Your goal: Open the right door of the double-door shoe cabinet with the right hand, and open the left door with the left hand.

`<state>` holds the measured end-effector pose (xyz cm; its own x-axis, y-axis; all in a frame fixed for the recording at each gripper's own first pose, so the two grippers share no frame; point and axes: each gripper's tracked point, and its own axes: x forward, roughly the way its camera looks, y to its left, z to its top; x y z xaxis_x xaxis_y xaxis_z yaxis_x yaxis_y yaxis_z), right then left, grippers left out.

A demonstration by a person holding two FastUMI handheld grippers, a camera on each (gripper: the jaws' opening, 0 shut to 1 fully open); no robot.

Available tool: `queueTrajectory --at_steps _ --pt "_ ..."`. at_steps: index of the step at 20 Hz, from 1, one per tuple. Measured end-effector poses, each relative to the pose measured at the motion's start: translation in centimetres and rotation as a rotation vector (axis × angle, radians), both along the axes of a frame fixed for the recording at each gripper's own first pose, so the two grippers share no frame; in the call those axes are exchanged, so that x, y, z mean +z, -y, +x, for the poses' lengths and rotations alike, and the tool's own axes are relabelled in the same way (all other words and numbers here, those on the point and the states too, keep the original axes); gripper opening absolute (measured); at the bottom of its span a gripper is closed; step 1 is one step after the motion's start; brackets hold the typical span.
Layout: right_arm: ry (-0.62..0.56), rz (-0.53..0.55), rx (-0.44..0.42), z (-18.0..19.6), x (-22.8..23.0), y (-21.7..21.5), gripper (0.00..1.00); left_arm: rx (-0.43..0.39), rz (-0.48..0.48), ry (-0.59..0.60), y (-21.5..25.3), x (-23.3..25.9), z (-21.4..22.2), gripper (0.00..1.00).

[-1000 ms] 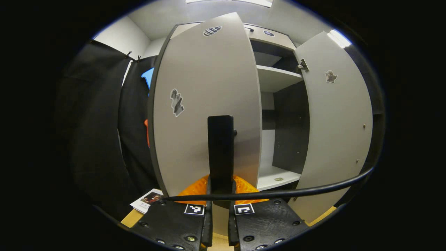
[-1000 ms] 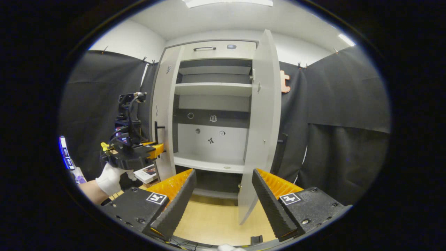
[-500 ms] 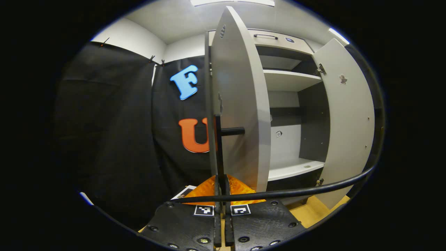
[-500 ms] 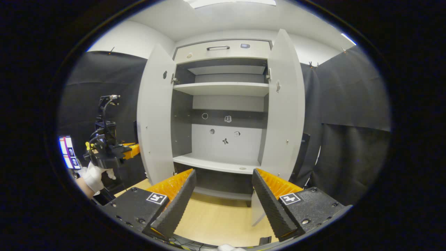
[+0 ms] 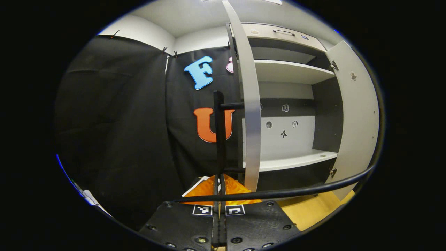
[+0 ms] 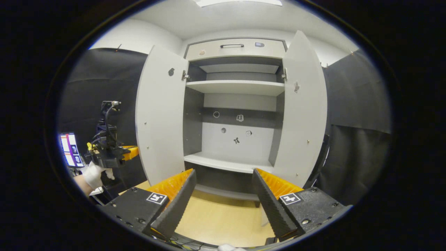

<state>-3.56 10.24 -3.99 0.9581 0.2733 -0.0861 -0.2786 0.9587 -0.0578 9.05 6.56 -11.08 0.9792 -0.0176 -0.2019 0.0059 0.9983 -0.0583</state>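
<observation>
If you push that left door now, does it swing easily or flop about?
The left door is probably stiff: a flat panel, seen edge-on and straight in the left gripper view. It likely swings lightly on its hinge. The left gripper, shut on the handle, should steer it.

Pale grey doors [image 6: 160, 115] front a shoe cabinet [image 6: 240, 87] with white shelves, dark grey sides, above tan floor [image 6: 219, 219].

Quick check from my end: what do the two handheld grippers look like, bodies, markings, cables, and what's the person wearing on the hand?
Right gripper: black bolted blocks, each bearing a square black-and-white marker, with ridged fingers. Left gripper: matching black blocks with two markers and a thick black cable crossing in front. In the right gripper view the left gripper carries looping cables and a raised mount; the hand holding it wears a white glove.
</observation>
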Motion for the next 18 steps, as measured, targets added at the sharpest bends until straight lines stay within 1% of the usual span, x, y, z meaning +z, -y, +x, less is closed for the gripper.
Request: queueTrajectory --at_steps 4,8,11,12,13,14,16,17,18 --pt "-0.006 -0.001 -0.01 -0.2 -0.3 0.4 1.0 -0.013 -0.02 -0.003 0.3 0.1 -0.2 0.0" --pt "-0.003 -0.002 -0.013 0.0 -0.2 0.3 1.0 -0.016 -0.019 0.002 0.2 0.2 0.1 0.0" --pt "0.003 -0.004 -0.013 -0.1 0.0 0.4 1.0 -0.003 -0.07 -0.008 0.4 0.2 -0.1 0.0" --pt "0.004 -0.004 -0.014 -0.1 -0.1 0.5 1.0 -0.017 -0.087 -0.014 0.7 0.3 -0.3 0.0" --pt "0.005 -0.002 -0.017 0.0 0.0 0.5 1.0 -0.017 -0.084 -0.01 0.9 0.2 -0.1 0.02" --pt "0.004 0.001 -0.019 0.0 0.1 0.4 1.0 -0.003 -0.063 0.001 0.3 0.7 -1.2 0.03" --pt "0.006 0.003 -0.027 0.0 0.1 0.7 1.0 0.023 -0.04 0.024 -0.6 1.1 -2.2 0.45" --pt "0.008 0.003 -0.03 0.0 0.2 0.9 1.0 0.02 -0.048 0.015 -0.6 0.9 -2.9 0.66" --pt "0.009 0.001 -0.032 -0.1 0.2 1.0 1.0 0.013 -0.064 0.019 -0.2 1.1 -3.4 0.65"
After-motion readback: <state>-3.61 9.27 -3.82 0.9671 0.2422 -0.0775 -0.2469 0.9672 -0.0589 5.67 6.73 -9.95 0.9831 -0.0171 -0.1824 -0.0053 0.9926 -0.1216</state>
